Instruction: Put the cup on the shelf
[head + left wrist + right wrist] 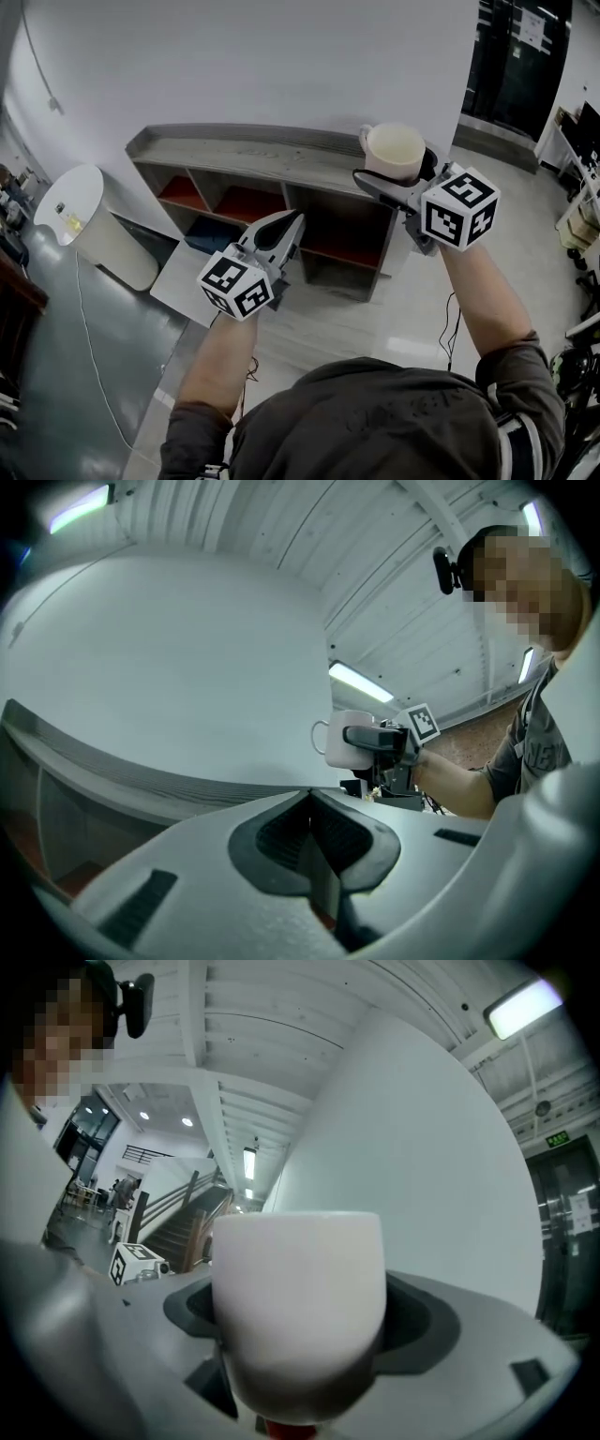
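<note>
Right gripper point(401, 171), jaws wide, grips the off-white ceramic cup point(394, 150) over the two-o'clock end of the grey wooden shelf point(244, 155). Next, probably: lower it, then release. Left gripper point(284, 228) closed, empty.

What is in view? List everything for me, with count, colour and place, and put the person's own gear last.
cup: one, off-white, between the right gripper's jaws at the right end of the shelf top
shelf: one, grey top, red and blue compartment floors, against the white wall
bin-like round object: one, white, left of the shelf
cable: one, thin, white, on the dark floor at left
left gripper: one, grey, jaws together, empty, in front of the shelf
right gripper: one, grey, closed on the cup
forearms: two, bare, below the grippers
</note>
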Motion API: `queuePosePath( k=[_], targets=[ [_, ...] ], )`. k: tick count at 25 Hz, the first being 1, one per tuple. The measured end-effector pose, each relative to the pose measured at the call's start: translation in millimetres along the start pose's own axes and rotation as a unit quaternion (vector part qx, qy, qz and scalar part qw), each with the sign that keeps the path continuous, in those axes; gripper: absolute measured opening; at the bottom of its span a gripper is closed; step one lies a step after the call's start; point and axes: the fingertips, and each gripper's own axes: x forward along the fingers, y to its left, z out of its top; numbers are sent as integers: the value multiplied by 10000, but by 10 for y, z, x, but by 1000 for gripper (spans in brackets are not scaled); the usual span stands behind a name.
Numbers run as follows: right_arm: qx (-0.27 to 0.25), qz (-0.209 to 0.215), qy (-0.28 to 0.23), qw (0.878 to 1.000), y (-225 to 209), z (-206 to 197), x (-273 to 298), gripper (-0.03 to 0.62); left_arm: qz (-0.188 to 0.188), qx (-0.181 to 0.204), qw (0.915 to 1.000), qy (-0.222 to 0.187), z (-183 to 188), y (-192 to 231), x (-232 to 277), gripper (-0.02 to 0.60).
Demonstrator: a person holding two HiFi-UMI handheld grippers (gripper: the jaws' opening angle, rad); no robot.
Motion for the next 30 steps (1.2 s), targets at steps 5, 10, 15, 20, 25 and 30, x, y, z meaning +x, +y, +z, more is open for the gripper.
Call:
queuePosePath(
  k=[5,10,15,20,25,30],
  targets=[
    [117,-764,158,9969,-302,-24,231,449,-441,143,9989,110,97,88,179,5],
    [265,-1367,357,9896,-296,-154,408,449,-831,130,9963,145,152,188,197,5],
    [359,-1716,422,9836,-161,-298,603,449,-1092,116,9938,199,95,261,129,5],
    [338,-1911,577,9793,-95,-473,830,449,-1129,7,9934,200,25,338,26,6],
    [482,-2253,752,9702,-332,-732,944,451,-1146,-13,9932,208,-8,353,-27,6],
    [508,-2561,930,9608,-455,-806,1009,453,-1125,-44,9934,233,-32,373,-37,5]
  ],
)
